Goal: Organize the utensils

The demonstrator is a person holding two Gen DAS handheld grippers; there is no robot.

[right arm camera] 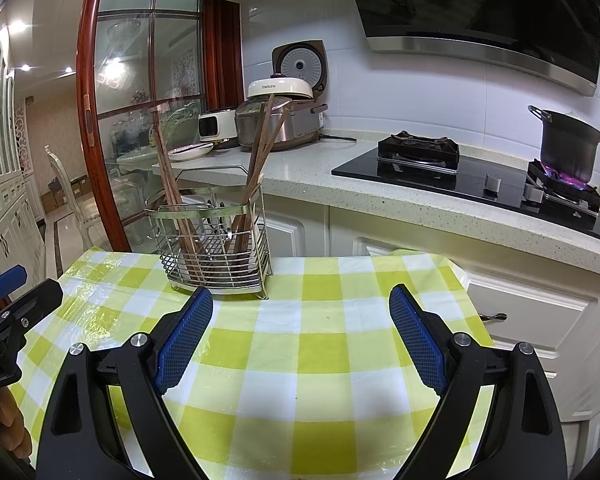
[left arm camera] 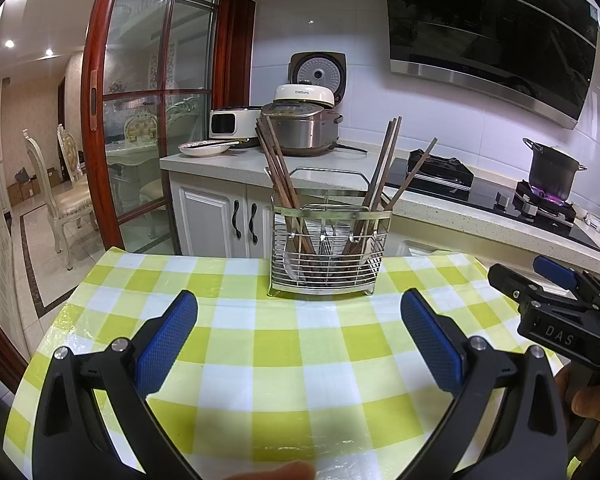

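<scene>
Chopsticks [left arm camera: 278,168] stand in two leaning bunches, one at each end of the wire utensil rack [left arm camera: 327,248], which sits at the far edge of our checked tablecloth [left arm camera: 260,360], just before the counter [left arm camera: 236,162]. Our left gripper [left arm camera: 299,308] hangs over the near cloth, jaws spread wide, nothing between them. Our right gripper [right arm camera: 301,304] is likewise wide and empty. Far right, a dark pot [right arm camera: 568,142] sits over a lit burner.
</scene>
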